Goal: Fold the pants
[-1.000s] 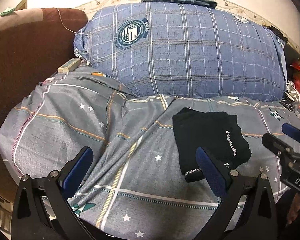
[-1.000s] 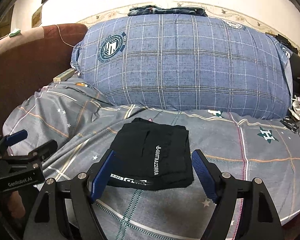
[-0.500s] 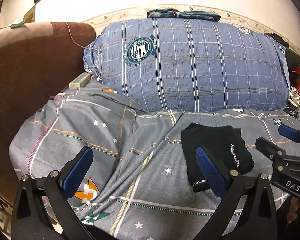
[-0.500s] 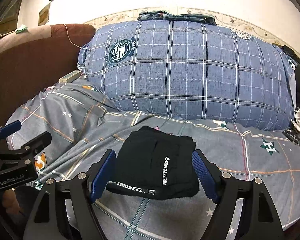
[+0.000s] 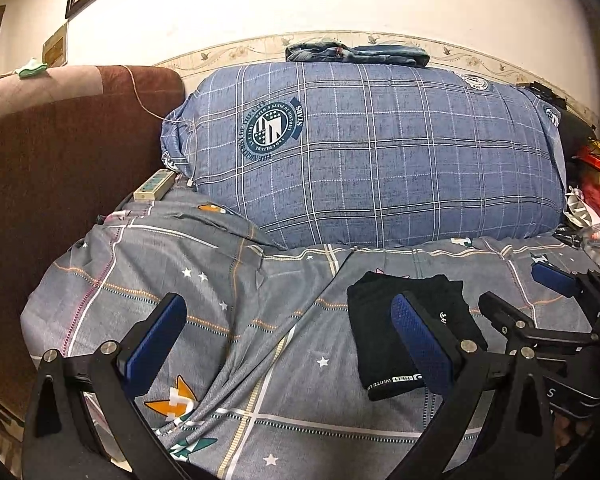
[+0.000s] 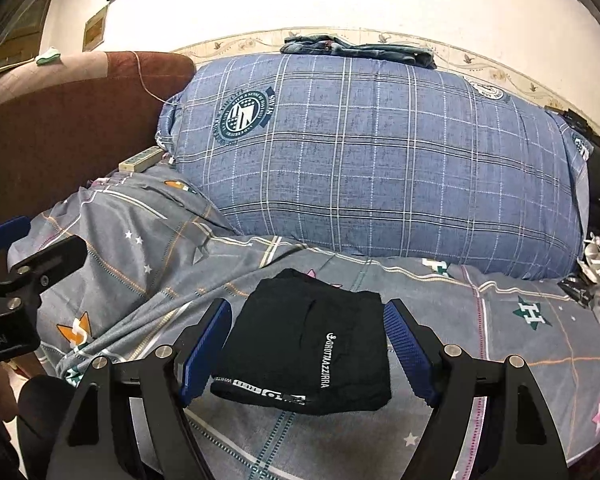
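Folded pants (image 6: 312, 340) on bedspread (image 6: 480, 320), framed by right gripper (image 6: 308, 344) jaws, untouched

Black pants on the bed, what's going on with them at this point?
A person holds a gripper in each hand over a bed. The black pants lie folded into a compact rectangle on the grey star-print sheet, in front of a big blue plaid pillow. The left gripper and the right gripper are open and hold nothing. The folding looks done.
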`<move>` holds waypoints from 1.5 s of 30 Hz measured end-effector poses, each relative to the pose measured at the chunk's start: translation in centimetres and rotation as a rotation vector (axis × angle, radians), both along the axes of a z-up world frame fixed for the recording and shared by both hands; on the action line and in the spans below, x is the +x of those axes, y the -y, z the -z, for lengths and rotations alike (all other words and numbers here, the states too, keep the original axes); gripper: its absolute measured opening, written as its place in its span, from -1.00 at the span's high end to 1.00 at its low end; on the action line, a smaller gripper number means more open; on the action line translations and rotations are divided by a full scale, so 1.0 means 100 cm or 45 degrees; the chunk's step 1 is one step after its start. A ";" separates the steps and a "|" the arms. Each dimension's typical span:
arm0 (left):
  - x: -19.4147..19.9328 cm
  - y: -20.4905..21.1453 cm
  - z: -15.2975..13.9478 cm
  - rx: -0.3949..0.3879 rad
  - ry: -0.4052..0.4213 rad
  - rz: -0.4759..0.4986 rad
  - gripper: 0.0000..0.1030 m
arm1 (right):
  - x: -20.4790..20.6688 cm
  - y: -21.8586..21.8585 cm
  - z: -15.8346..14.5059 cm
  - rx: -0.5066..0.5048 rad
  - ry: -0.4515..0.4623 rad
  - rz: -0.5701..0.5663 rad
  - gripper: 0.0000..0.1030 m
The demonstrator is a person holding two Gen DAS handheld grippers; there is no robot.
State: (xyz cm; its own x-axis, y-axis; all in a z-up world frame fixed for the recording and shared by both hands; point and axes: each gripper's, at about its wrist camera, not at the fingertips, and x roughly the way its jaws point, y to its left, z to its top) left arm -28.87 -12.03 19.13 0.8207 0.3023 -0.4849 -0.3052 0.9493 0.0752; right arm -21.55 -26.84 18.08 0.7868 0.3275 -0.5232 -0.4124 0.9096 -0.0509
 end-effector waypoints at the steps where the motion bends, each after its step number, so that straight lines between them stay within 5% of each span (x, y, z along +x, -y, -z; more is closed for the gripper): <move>1: 0.001 0.000 0.000 -0.005 -0.003 0.002 -1.00 | 0.000 0.000 0.000 0.001 -0.003 0.004 -0.56; 45: 0.019 0.002 -0.019 -0.098 0.009 0.118 -1.00 | 0.008 -0.002 -0.012 -0.021 0.032 0.054 -0.56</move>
State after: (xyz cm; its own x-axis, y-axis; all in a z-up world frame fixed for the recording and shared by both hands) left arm -26.94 -12.24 20.99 0.8470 0.1870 -0.4976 -0.2161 0.9764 -0.0009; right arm -20.72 -26.68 19.24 0.8129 0.2847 -0.5080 -0.3716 0.9252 -0.0763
